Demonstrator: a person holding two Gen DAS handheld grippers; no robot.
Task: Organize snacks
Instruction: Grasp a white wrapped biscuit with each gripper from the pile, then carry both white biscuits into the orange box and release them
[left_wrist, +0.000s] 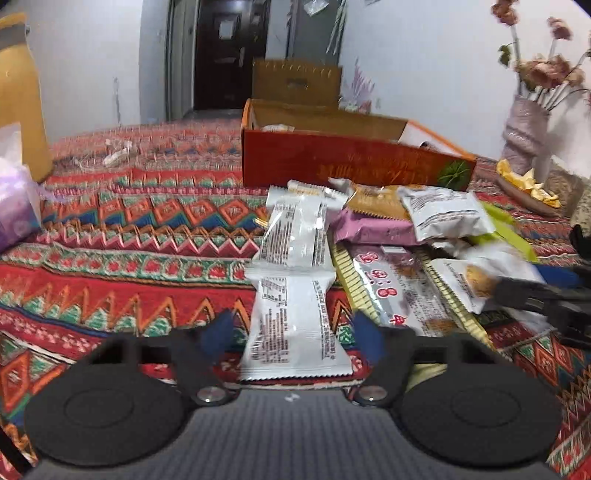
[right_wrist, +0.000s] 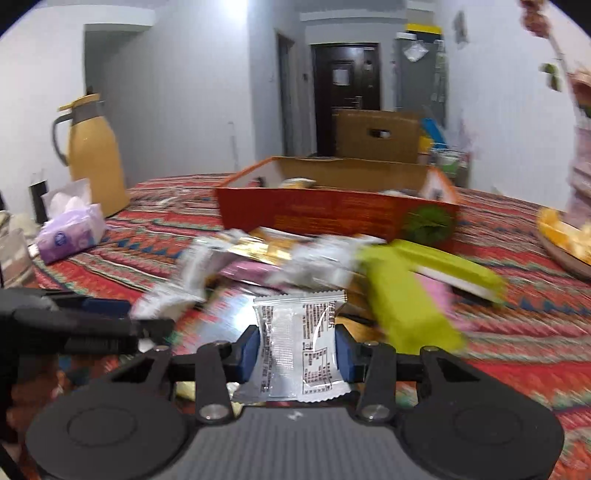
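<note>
Left wrist view: the left gripper (left_wrist: 295, 332) stands spread around a white snack packet (left_wrist: 293, 325), its blue pads (left_wrist: 218, 328) apart from the wrapper. The packet lies on the patterned tablecloth (left_wrist: 129, 236) at the near edge of the snack pile (left_wrist: 406, 236), before the orange box (left_wrist: 347, 162).

Right wrist view: the right gripper (right_wrist: 297, 350) pinches a silver snack packet (right_wrist: 299, 347) between both pads, near the pile and a green packet (right_wrist: 406, 306).

We counted one orange box (left_wrist: 354, 162), one yellow jug (right_wrist: 94, 162), one tissue pack (right_wrist: 70, 236), one vase (left_wrist: 524, 136), and two lime-green packets (right_wrist: 410, 306); other snack packets overlapped uncountably.
</note>
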